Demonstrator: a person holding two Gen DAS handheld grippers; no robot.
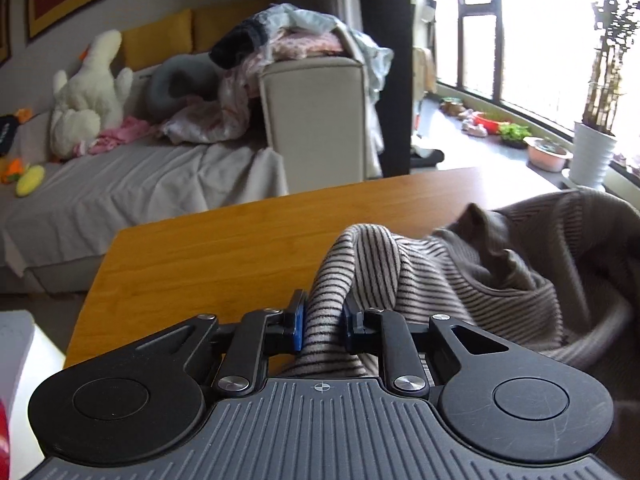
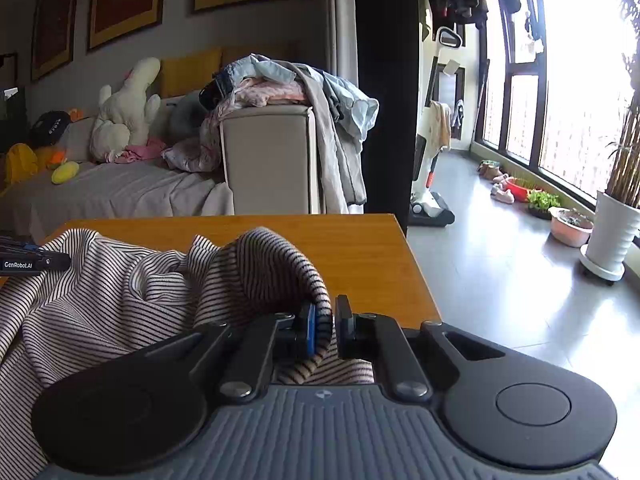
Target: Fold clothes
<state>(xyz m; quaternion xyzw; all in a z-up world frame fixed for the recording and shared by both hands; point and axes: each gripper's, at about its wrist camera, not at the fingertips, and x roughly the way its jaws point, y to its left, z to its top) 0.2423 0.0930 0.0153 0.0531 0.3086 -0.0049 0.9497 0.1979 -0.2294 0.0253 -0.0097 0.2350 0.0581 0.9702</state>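
Observation:
A striped garment (image 1: 420,272), pale with thin dark stripes, lies bunched on the wooden table (image 1: 208,256). My left gripper (image 1: 323,322) is shut on a thick fold of it, the cloth squeezed between the blue pads. In the right wrist view the same striped garment (image 2: 132,292) spreads over the left part of the table (image 2: 360,256). My right gripper (image 2: 323,330) is shut on a rolled edge of the cloth that arches up in front of it. The left gripper (image 2: 32,258) shows at the left edge of that view.
Beyond the table stands a sofa (image 1: 132,184) with a white plush toy (image 1: 90,96) and a heap of clothes (image 1: 296,40) on its armrest. To the right are tiled floor (image 2: 500,264), a white plant pot (image 2: 612,236), a pink basin (image 2: 570,226) and an upright vacuum cleaner (image 2: 430,184).

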